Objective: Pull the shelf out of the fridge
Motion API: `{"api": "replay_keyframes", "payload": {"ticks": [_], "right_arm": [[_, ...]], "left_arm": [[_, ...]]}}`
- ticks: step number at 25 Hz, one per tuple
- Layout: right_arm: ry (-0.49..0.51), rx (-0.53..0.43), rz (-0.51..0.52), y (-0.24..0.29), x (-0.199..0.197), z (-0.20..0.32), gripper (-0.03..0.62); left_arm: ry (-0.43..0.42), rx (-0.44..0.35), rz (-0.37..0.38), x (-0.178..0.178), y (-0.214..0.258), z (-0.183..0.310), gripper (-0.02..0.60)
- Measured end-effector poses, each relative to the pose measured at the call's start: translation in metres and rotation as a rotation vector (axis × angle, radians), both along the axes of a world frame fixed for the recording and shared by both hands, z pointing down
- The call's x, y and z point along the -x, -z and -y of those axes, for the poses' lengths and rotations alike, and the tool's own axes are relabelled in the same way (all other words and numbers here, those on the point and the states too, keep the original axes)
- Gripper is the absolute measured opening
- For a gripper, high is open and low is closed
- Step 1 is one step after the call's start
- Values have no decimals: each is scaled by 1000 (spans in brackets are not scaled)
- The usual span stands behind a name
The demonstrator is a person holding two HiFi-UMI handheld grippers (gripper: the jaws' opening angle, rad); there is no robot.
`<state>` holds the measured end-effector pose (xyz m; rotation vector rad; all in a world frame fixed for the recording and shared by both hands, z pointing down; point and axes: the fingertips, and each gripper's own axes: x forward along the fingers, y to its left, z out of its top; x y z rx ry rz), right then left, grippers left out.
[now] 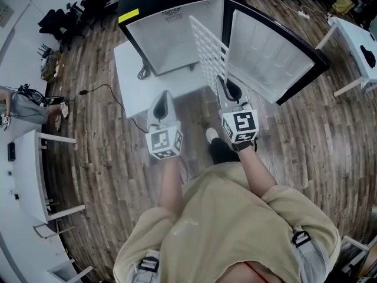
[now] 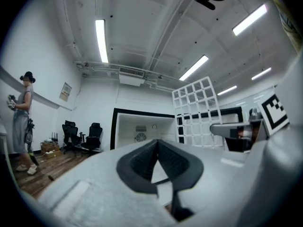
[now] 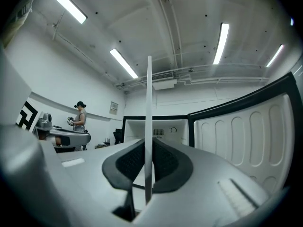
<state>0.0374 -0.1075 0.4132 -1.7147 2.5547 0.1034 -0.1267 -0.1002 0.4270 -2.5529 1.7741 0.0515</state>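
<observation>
A standing person is shown at the far left of the left gripper view, near two office chairs. In the head view only a partial figure is seen at the left edge, possibly the same person.

The left gripper is held in front of the fridge. Its jaw state is not readable from above. In its own view the tips are pressed together and nothing is held between them.

The shelf, a white grid, is located outside the fridge cavity. It is stood on edge between the cavity and the open door. Its full grid face is presented in the left gripper view. In the right gripper view it is reduced to a thin vertical white line.

The right gripper is clamped on the near edge of the shelf. In its own view both pads are seen set against that edge. The right of that view is filled by the door's ribbed inner liner.
</observation>
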Motion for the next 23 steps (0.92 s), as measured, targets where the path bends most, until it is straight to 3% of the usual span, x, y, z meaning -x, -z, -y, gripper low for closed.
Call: {"api": "replay_keyframes", "payload": {"ticks": [6,17,23], "right_arm": [[-21,-4,8,7,-5,0,31],[-13,-11,4,13,0,7,31],[21,45,112,5,4,14,31]], "left_arm": [[-2,-6,-2,6,3,-3,3],[-86,17,-54,-19,-11,8,3],[-163,211,-202,-34,-71,3,3]]}}
